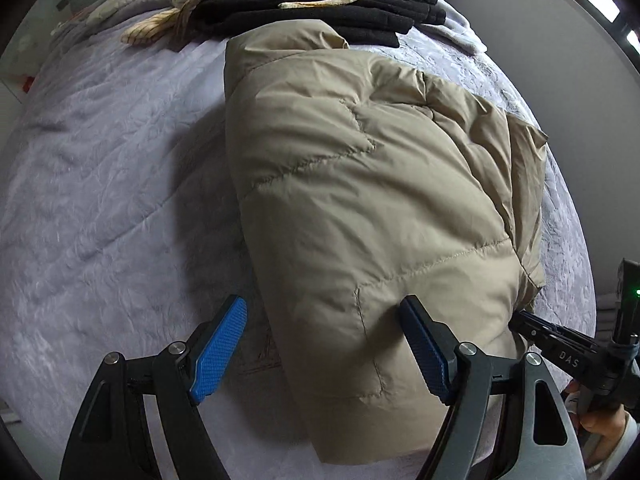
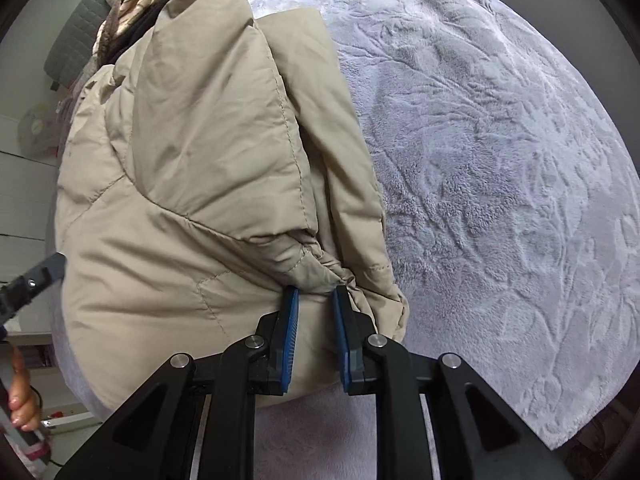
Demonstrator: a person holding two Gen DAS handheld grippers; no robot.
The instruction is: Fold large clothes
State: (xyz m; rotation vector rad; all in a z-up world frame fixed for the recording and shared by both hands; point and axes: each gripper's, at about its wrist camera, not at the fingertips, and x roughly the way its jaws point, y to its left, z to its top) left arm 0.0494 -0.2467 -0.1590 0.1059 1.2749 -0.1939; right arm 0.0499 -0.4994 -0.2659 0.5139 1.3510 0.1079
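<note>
a beige puffer jacket [image 1: 360, 184] is lying folded into a thick bundle on a grey plush blanket [image 1: 100, 160] covering the bed, its long axis running away from both cameras toward a pile of black and striped clothes [image 1: 320, 4] at the far end. the left gripper [image 1: 324, 344] is hovering spread wide over the bundle's near left corner, one blue pad over bare blanket and the other over the jacket, grasping nothing. the right gripper [image 2: 316, 332] is sitting at the near right edge with its jaws narrowed around a bunched fold of fabric; the gap between the pads looks partly open, so i am judging it a light pinch at best and cannot tell for sure that the pads are pressing. the jacket is lying straight ahead of both tools, and the right one is looking nearer to the cloth, so the next tuck or smoothing probably is turning on that right-hand edge. the underside of the bundle and any sleeves folded inside are staying hidden, the bed's edges are being cut off by the fisheye rim, and only fingertips [image 2: 20, 400] of the person are showing.
</note>
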